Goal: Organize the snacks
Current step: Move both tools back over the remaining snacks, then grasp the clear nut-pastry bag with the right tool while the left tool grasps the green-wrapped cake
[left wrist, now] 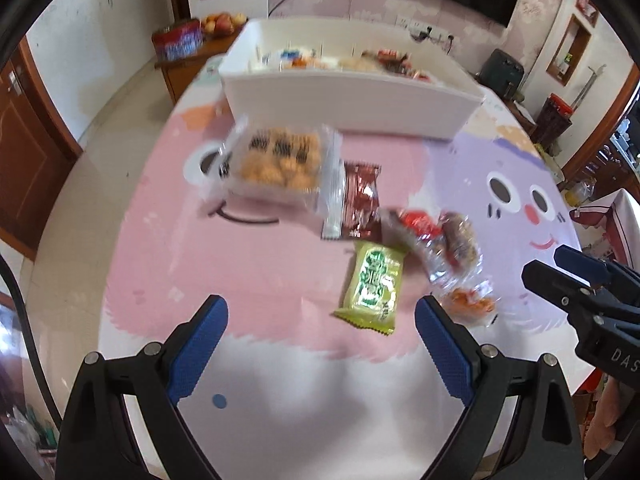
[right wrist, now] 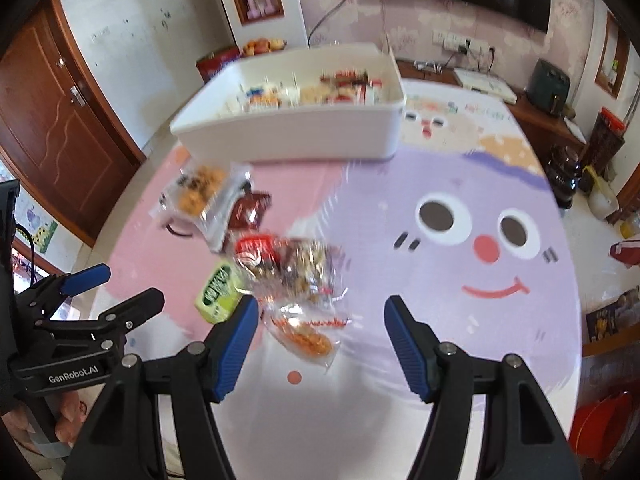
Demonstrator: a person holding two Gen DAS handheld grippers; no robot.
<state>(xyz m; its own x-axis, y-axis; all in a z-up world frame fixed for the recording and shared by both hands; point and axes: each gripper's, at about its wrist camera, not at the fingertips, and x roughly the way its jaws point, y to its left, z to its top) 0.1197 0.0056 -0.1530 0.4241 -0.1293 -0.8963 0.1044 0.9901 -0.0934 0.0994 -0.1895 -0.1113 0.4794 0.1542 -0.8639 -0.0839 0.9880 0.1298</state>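
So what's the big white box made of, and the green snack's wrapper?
The white box looks like hard plastic: smooth, even walls with a soft sheen. The green snack seems wrapped in glossy plastic film, shiny with a crimped, zigzag end. The blur keeps both as guesses.

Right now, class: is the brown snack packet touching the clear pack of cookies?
Touching. In the left wrist view the clear pack of cookies overlaps the brown snack packet's left edge, with no gap between them.

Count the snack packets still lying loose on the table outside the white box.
5, maybe more hidden: cookie pack nearest the white box, brown packet beside it, green packet, clear red-labelled pack, small orange snack bag nearest the right gripper.
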